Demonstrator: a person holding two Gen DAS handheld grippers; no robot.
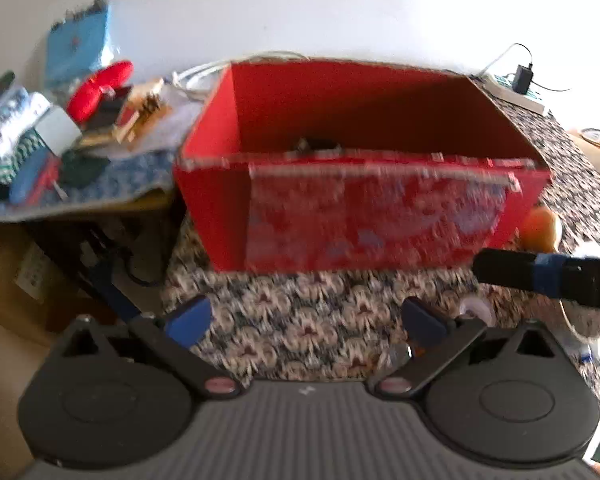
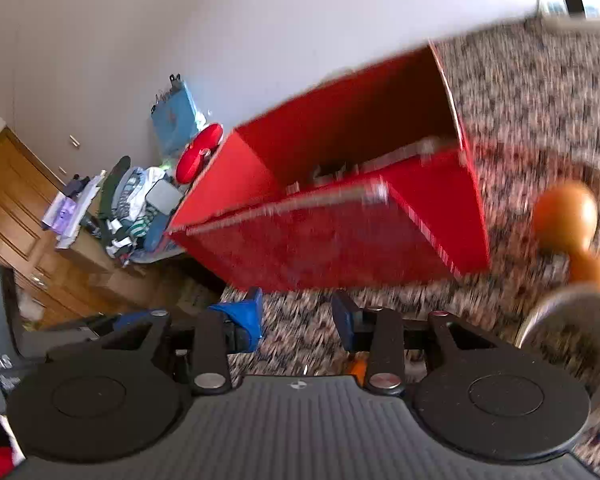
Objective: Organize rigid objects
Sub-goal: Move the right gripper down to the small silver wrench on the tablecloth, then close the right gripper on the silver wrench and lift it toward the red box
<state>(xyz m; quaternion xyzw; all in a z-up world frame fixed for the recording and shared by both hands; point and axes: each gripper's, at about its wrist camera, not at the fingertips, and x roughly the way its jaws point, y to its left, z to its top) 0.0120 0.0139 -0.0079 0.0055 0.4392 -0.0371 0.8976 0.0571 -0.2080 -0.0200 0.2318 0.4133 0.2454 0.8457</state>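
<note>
Where the patterned cloth covers the counter (image 1: 300, 320), a large red box (image 1: 360, 200) stands open-topped straight ahead of both grippers, something dark lying low inside it, too blurred to name. The left gripper (image 1: 306, 320) has its fingers spread wide and empty over the cloth. The right gripper (image 2: 298, 316) shows a narrower gap, also with nothing between the fingers. An orange wooden piece (image 2: 564, 216) sits just right of the box, a metal-rimmed round thing (image 2: 568, 320) near it. Clutter (image 1: 60, 140) fills a side surface left.
</note>
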